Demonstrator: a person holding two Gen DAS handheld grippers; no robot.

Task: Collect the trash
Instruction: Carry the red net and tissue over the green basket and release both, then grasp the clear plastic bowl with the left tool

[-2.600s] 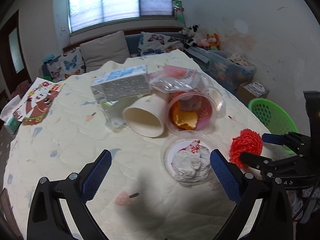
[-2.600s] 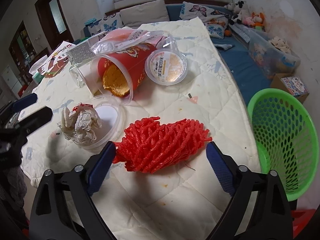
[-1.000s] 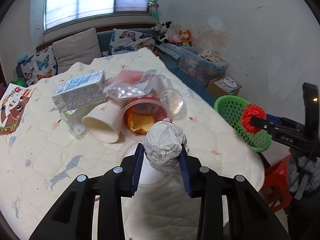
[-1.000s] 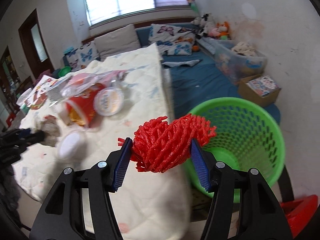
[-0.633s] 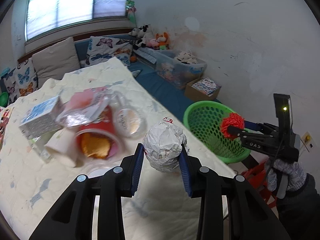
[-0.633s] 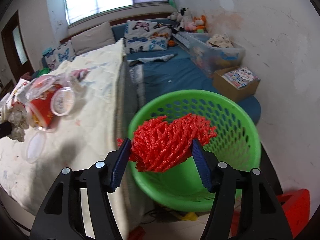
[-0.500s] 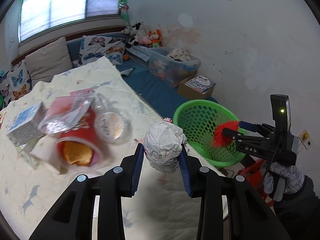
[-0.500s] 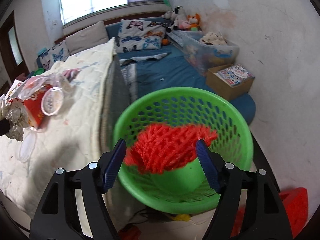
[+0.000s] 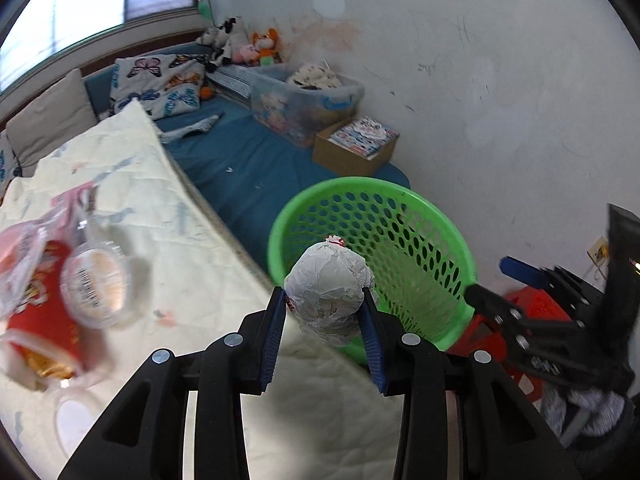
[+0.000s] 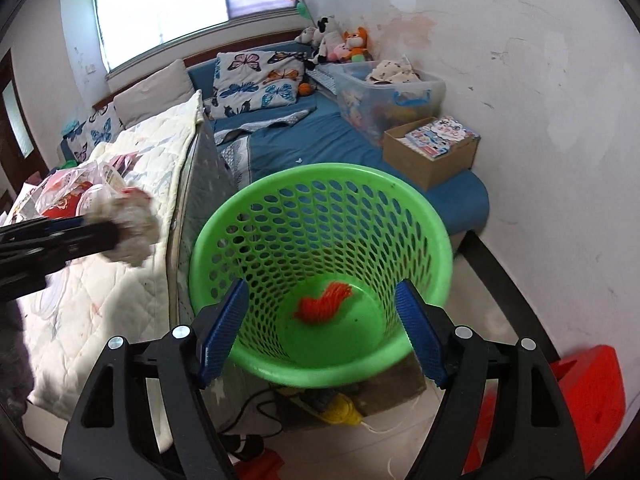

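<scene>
Left wrist view: left gripper (image 9: 324, 312) clamped on a crumpled paper ball (image 9: 329, 289), blue pads pressing its two flanks, jaws just beginning to ease apart. Ball hanging over the quilted bed's (image 9: 168, 240) near-right edge, with the green basket (image 9: 440, 236) directly ahead along the fingers and slightly to the right, its near rim partly hidden behind the ball. No long axis worth minding on the ball: roughly round, slightly taller than wide, so any orientation drops cleanly.

Right wrist view: right gripper (image 10: 322, 326) poised above the basket's (image 10: 256, 200) mouth, jaws wide and widening, nothing between the pads. Red mesh net (image 10: 324, 304) lying on the basket floor, blurred, possibly caught mid-fall. Paper ball (image 10: 134, 226) visible at the left, smeared by motion, short of the basket's left rim and above the bed's (image 10: 100, 300) right edge.

Deciding relation: ball beside the basket, not yet over it. Right hand nearer the opening but empty; left hand carrying the load and needing to travel further rightward past the rim before letting go. Release here, judged from both views, risks landing on the bed's edge or the floor between. More trash, a red tub (image 9: 40, 320) and a clear lid (image 9: 94, 286), left at the bed's left side.
</scene>
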